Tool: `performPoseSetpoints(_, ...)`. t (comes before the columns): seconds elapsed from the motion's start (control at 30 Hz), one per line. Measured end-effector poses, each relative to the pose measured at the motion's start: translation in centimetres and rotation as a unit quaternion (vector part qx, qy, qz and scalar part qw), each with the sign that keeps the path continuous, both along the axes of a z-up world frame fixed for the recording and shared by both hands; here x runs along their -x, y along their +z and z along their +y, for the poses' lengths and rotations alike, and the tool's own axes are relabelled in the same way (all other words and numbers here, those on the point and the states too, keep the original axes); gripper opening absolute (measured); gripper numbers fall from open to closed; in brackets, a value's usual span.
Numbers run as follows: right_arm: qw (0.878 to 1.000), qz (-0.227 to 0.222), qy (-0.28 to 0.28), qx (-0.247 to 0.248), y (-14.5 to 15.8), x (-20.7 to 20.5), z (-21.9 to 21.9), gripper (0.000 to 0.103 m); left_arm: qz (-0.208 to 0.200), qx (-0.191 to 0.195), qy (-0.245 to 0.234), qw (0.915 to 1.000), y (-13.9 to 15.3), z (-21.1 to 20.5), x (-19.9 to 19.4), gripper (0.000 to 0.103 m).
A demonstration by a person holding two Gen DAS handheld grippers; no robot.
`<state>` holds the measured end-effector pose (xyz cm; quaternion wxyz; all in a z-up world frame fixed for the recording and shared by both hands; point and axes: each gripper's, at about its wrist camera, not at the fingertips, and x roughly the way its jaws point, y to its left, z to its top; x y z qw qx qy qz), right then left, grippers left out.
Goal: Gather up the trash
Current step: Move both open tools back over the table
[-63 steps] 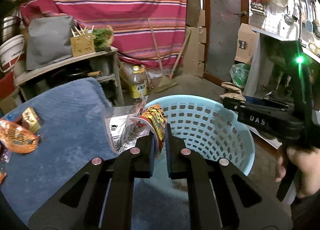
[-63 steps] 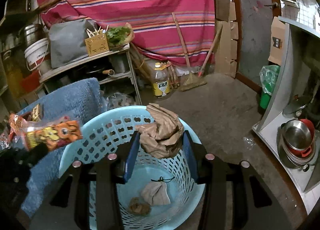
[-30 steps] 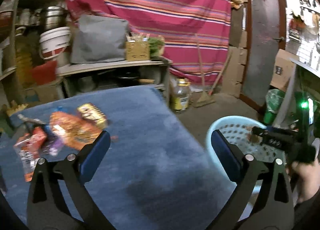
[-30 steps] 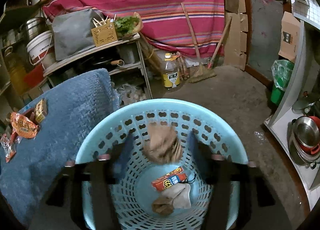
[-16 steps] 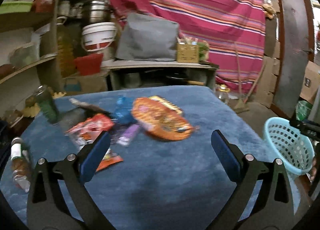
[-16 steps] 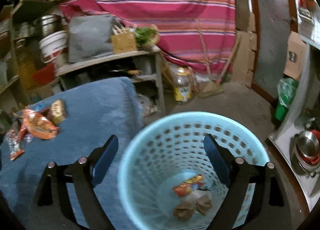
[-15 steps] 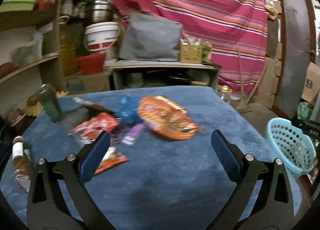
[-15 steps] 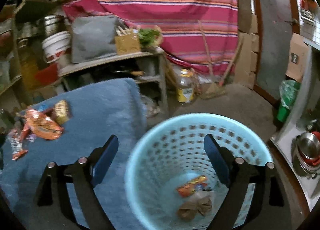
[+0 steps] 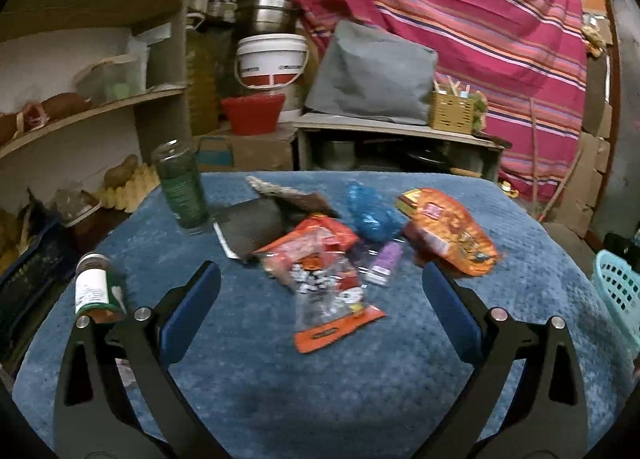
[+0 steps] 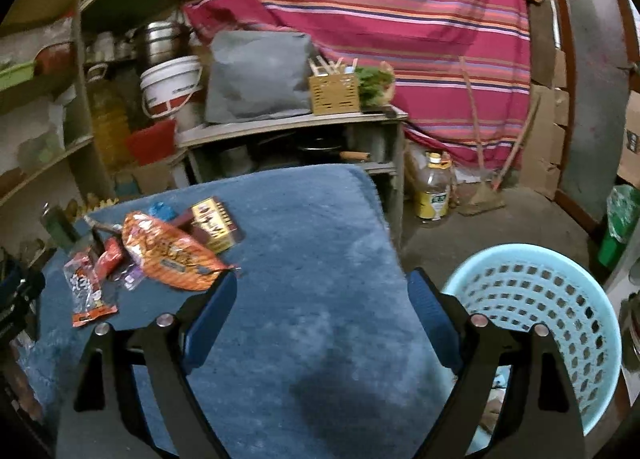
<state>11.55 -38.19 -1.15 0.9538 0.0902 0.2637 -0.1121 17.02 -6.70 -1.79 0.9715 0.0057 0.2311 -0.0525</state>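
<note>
- A cluttered storeroom: blue cloth-covered table (image 9: 360,399), striped curtain behind, pale blue basket (image 10: 560,299) on the floor at the table's right
- Both the left gripper (image 9: 320,291) and right gripper (image 10: 322,301) stand wide apart, empty
- Step in hand looks like reaching for more wrappers
- Candy bag (image 9: 328,291) lies nearest the left jaws; orange snack bag (image 9: 452,235) beyond
- Upright green jar (image 9: 182,189) and small bottle (image 9: 96,291) stand beside the pile; steer clear

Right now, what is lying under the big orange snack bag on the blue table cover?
A yellow and brown box sticks out from under the far edge of the orange snack bag. The bag hides the box's near part and whatever else lies beneath it on the blue cover.
</note>
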Motion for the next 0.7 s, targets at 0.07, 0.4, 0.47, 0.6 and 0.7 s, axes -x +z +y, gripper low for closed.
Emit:
performPoseSetpoints(0.07,1.0,0.005,0.007,0.004,-0.3,-0.6,1.1,0.086,0.009,0.012,0.005,0.9999,-0.2,0.9,-0.5,0.097)
performPoseSetpoints(0.4,0.998,0.028,0.048,-0.008,-1.7,-3.9,4.2,0.092,0.027,0.01,0.03,0.9991,-1.3,2.8,-2.0,0.097)
performPoseSetpoints(0.47,0.998,0.03,0.057,-0.006,-1.8,-4.7,5.0,0.097,0.029,0.02,0.033,0.9988,-1.3,3.3,-2.4,0.097)
performPoseSetpoints(0.6,0.997,0.03,0.072,-0.002,-1.9,-5.7,6.2,0.097,0.024,0.031,0.042,0.9984,-1.1,4.0,-2.7,0.097)
performPoseSetpoints(0.7,0.996,0.036,0.087,0.007,-1.9,-6.3,7.2,0.097,0.023,0.034,0.043,0.9983,-0.8,4.7,-3.1,0.097)
